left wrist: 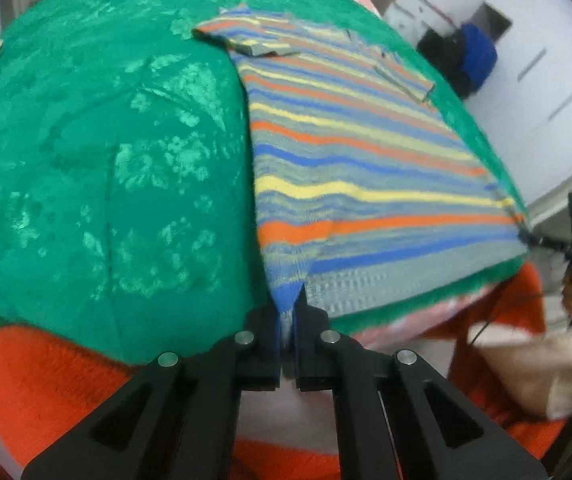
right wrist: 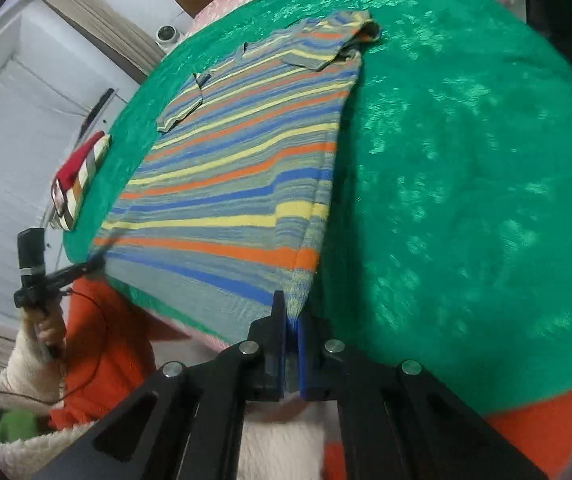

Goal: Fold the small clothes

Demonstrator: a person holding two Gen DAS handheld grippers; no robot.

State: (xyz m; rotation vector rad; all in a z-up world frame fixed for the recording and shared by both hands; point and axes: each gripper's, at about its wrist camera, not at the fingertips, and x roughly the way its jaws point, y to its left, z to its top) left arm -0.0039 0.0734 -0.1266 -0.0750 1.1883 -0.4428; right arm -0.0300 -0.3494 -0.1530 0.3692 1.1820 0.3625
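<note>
A small striped shirt in blue, orange, yellow and grey lies flat on the green cloth, its sleeves folded in over the body. My left gripper is shut on the shirt's near left hem corner. My right gripper is shut on the near right hem corner; the shirt stretches away from it. Each gripper also shows in the other view: the right one at the shirt's far corner, the left one likewise.
The green cloth covers a pink striped surface. A folded red, white and grey garment lies at the cloth's left edge. An orange fleece is below the near edge. White cabinets stand beyond.
</note>
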